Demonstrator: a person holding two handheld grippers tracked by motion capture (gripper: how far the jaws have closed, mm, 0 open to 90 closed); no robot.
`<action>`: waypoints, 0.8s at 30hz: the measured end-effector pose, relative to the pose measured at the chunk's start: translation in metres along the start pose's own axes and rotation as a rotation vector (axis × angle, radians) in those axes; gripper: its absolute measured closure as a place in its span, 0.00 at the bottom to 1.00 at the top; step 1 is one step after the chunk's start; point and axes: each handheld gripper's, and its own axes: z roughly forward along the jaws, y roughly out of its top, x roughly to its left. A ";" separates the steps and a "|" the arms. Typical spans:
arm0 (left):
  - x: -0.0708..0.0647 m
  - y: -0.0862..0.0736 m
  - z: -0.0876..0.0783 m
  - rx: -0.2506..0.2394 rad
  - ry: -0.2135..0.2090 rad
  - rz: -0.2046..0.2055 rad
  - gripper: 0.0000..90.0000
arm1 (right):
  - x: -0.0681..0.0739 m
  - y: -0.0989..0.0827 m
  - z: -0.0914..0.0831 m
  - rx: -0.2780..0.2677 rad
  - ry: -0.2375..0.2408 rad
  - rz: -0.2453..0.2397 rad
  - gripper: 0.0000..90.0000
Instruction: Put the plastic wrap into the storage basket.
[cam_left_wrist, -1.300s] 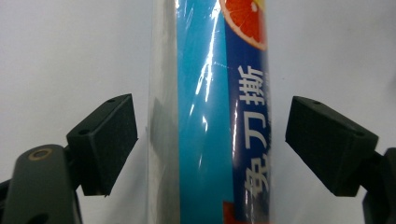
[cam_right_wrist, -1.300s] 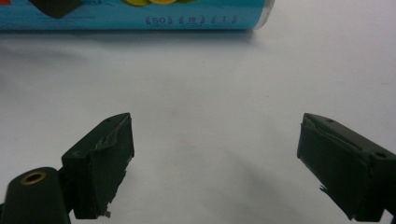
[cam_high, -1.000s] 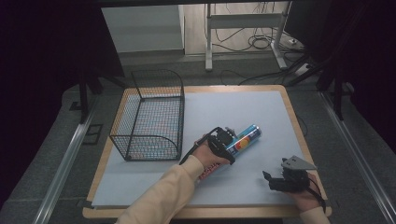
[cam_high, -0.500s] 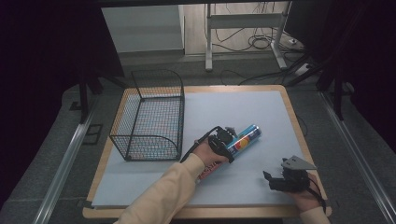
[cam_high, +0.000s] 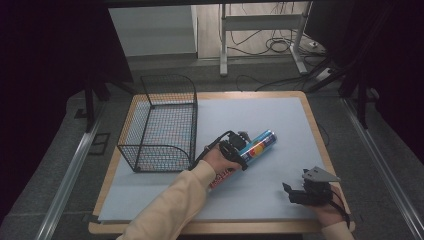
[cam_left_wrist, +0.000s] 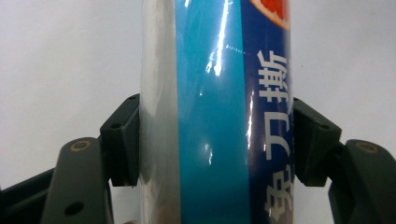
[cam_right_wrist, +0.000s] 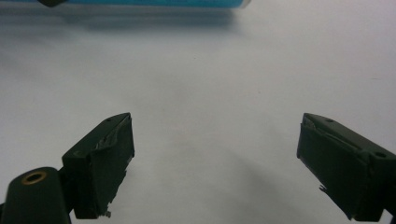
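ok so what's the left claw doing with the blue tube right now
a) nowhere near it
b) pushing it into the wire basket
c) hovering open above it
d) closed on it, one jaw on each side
d: in the left gripper view the left claw has a jaw pressed against each side of the blue tube, which lies on the mat beside the wire basket, not in it.

Behind your table (cam_high: 305, 107), note the metal frame legs (cam_high: 223, 45) and loose cables (cam_high: 272, 46) on the floor.
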 end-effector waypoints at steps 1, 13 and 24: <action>0.001 -0.002 -0.004 -0.005 0.007 0.000 0.35 | 0.000 0.000 0.000 0.001 -0.001 0.000 0.13; 0.005 -0.006 -0.027 -0.052 0.003 -0.002 0.35 | 0.001 0.000 0.001 0.004 -0.002 -0.002 0.12; 0.005 -0.001 -0.046 -0.099 0.010 0.003 0.35 | 0.001 0.000 0.001 0.006 -0.002 -0.003 0.13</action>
